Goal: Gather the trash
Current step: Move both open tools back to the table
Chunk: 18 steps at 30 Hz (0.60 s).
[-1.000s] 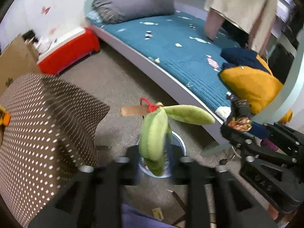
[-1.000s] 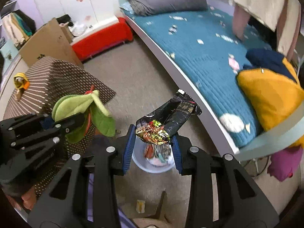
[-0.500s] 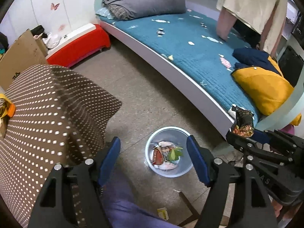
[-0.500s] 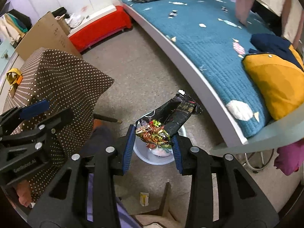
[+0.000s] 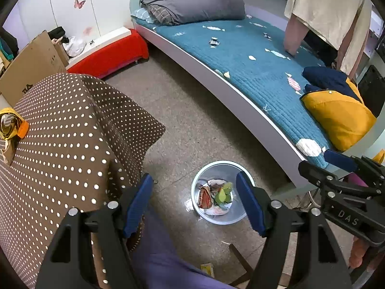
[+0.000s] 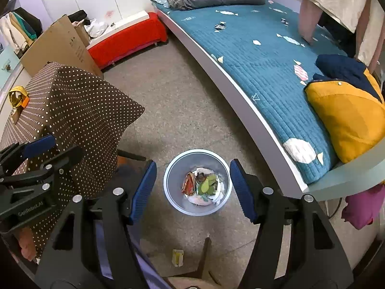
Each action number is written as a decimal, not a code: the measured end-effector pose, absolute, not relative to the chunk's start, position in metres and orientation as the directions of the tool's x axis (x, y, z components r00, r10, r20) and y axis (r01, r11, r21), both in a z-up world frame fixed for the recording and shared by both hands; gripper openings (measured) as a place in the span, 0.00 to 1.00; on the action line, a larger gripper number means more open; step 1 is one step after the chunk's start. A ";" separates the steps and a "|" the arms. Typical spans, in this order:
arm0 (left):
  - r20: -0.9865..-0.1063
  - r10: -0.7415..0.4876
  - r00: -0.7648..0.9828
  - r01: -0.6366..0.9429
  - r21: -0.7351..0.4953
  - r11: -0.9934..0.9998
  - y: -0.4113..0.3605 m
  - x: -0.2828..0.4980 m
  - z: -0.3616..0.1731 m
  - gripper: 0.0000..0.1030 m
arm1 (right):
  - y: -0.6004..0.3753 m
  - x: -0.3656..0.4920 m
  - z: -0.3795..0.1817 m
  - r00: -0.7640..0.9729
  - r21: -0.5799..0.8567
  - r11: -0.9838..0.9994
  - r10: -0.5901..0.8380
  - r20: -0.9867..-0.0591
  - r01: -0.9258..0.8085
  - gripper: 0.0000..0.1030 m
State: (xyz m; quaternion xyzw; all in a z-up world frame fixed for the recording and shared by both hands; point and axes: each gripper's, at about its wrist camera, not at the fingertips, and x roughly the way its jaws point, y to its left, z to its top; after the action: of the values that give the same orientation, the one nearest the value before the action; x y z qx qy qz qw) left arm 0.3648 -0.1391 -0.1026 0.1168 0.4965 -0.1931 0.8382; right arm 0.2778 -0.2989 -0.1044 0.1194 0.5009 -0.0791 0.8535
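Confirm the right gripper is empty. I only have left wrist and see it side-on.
Observer: Yes. The right wrist view shows the right gripper open, with nothing between its pads.
Operator: Bin lined up under it?
Observer: In that view the bin sits framed between the two fingers, on the floor, with trash inside.
Operator: Anything hidden behind that gripper on my side?
Observer: A magenta cloth hangs low at the right edge. I cannot tell whether it is clothing or trash.
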 end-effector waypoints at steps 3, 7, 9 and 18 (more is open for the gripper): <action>-0.874 -0.207 0.440 0.442 0.010 0.897 -0.141 0.362 -0.101 0.68 | -0.298 0.275 -0.102 0.490 0.121 0.960 -0.019 -0.872 0.252 0.61; -0.871 -0.204 0.446 0.439 0.014 0.899 -0.140 0.359 -0.096 0.68 | -0.297 0.271 -0.093 0.511 0.119 0.958 -0.031 -0.859 0.259 0.61; -0.865 -0.208 0.457 0.441 0.018 0.897 -0.139 0.358 -0.091 0.68 | -0.295 0.271 -0.088 0.519 0.110 0.960 -0.041 -0.854 0.258 0.61; -0.835 -0.208 0.510 0.419 0.031 0.907 -0.121 0.354 -0.062 0.68 | -0.278 0.271 -0.062 0.591 0.118 0.969 -0.033 -0.806 0.216 0.61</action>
State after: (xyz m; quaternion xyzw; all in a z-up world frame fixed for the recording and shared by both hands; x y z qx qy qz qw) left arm 0.3537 -0.1206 -0.0623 0.1150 0.4602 -0.1820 0.8613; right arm 0.2705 -0.2782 -0.0623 0.1020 0.4470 -0.0702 0.8859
